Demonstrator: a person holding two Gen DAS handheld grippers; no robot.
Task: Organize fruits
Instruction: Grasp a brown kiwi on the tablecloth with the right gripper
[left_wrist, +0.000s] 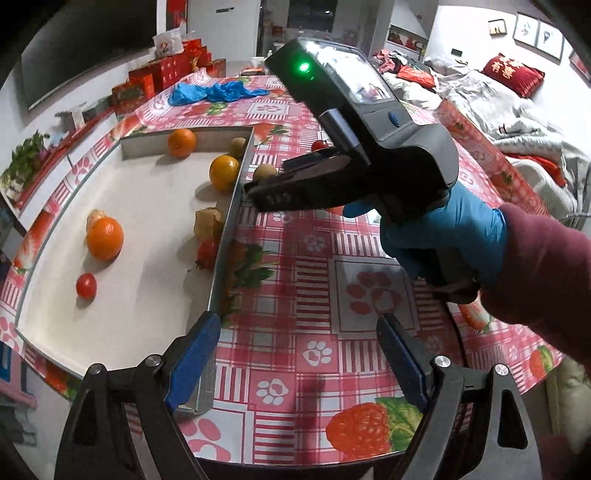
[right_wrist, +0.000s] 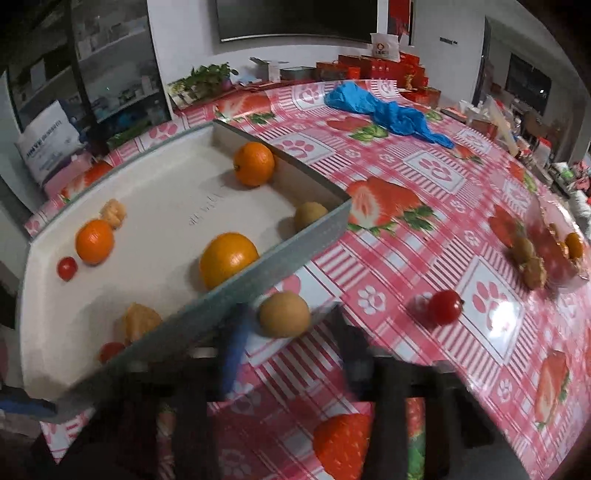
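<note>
Between my right hand-held gripper's (right_wrist: 284, 345) fingers, on the worktop (right_wrist: 406, 229) just outside the tray (right_wrist: 258, 275) wall, sits a small brown fruit (right_wrist: 283, 314). Blur hides whether the pads press on it, so I cannot tell if it is grasped. To do this step well, I judge the fingers should close across its widest part, then lift clear of the wall before crossing into the tray. It is nearly round, with no long axis or pointing direction to align. My left hand-held gripper (left_wrist: 299, 354) is released, empty, above the tray corner. Farther off lies a cherry tomato (right_wrist: 445, 307).
</note>
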